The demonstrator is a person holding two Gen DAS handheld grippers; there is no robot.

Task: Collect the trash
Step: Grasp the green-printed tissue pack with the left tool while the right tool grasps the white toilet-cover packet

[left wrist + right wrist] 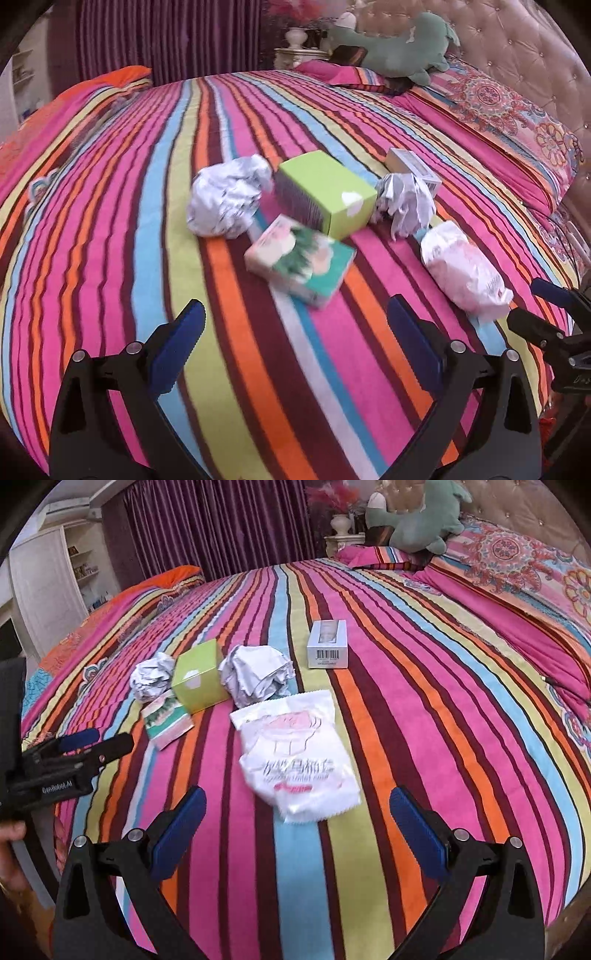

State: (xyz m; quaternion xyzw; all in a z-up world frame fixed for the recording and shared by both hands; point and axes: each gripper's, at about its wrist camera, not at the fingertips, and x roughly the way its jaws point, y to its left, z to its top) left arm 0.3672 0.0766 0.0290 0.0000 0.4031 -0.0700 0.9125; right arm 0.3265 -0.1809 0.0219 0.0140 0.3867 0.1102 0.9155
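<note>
Blue-padded fingers of the left gripper (295, 325) are spread wide over the striped bedspread (122, 206), holding nothing. The right gripper (297, 814) is spread just as wide and empty, low over the same bed.

Nearest to the right gripper lies a white plastic wrapper (295, 753) with pink and grey print, flat on the bedspread just ahead of its fingers. Nearest to the left gripper lies a small green-and-white printed pack (301, 256), tilted, touching the lime green box (328, 194) behind it. A large ball of crumpled white paper (229, 197) sits just left of that box, and a smaller crumpled paper wad (404, 201) sits against its right side. Beyond the wad is a small white carton (327, 644) with a barcode on its near end, lying apart from the rest.

At the right edge of the left wrist view, the other gripper's dark tip pokes in beside the wrapper.

Farther back, a green plush toy (402, 46) rests on patterned pillows (517, 110) before a tufted headboard (517, 40), with purple curtains (166, 37) behind the bed.
</note>
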